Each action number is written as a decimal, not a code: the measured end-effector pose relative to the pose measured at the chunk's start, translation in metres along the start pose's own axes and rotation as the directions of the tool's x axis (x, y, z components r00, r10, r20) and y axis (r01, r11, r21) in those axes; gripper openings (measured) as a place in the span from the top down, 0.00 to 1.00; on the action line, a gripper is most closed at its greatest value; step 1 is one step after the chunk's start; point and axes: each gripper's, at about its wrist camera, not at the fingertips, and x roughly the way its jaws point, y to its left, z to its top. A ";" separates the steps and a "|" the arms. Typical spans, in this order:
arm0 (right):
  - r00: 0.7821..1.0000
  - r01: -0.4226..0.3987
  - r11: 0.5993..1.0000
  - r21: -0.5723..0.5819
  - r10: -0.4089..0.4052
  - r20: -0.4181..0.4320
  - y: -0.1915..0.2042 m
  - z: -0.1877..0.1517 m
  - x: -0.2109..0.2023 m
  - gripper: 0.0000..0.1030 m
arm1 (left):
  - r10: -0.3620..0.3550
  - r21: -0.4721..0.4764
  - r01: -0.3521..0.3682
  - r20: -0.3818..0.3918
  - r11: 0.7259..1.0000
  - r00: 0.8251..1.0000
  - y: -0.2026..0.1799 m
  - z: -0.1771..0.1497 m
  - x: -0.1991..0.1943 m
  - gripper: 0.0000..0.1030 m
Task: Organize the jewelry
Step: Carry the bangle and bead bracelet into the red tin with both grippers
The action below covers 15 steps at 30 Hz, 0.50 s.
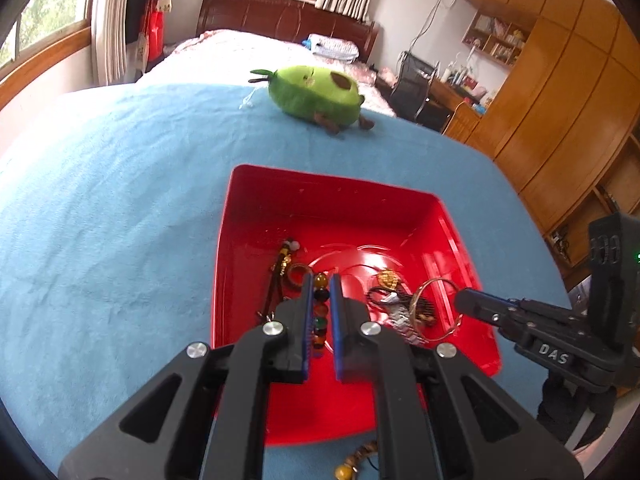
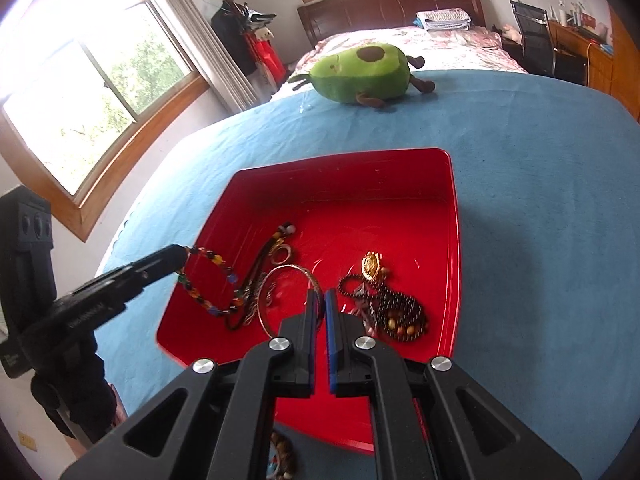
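Blue bedspread: left hand-held gripper clamps beaded bracelet; right hand-held gripper pinches bangle, part hidden.

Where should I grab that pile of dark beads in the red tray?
Probably pinch the raised clump of loops in the dark beads, coming straight down from above. They lie heaped on the floor of the red tray, whose walls block a sideways approach.
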 end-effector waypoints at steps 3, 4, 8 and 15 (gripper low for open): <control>1.000 0.015 1.000 0.002 -0.015 -0.007 -0.003 0.006 0.010 0.96 | 0.016 -0.001 -0.016 -0.016 1.000 1.000 0.004 0.004 0.015 0.94; 1.000 0.016 1.000 0.004 -0.016 -0.009 -0.004 0.007 0.012 0.96 | 0.021 -0.001 -0.021 -0.017 1.000 1.000 0.004 0.005 0.018 0.94; 1.000 0.025 1.000 0.005 -0.025 -0.011 -0.008 0.016 0.020 0.96 | 0.030 -0.001 -0.030 -0.012 1.000 0.999 0.006 0.012 0.025 0.94; 0.999 0.033 0.999 0.014 -0.032 -0.028 -0.010 0.032 0.040 0.96 | 0.021 0.005 -0.021 0.002 1.000 1.000 0.003 0.026 0.035 0.94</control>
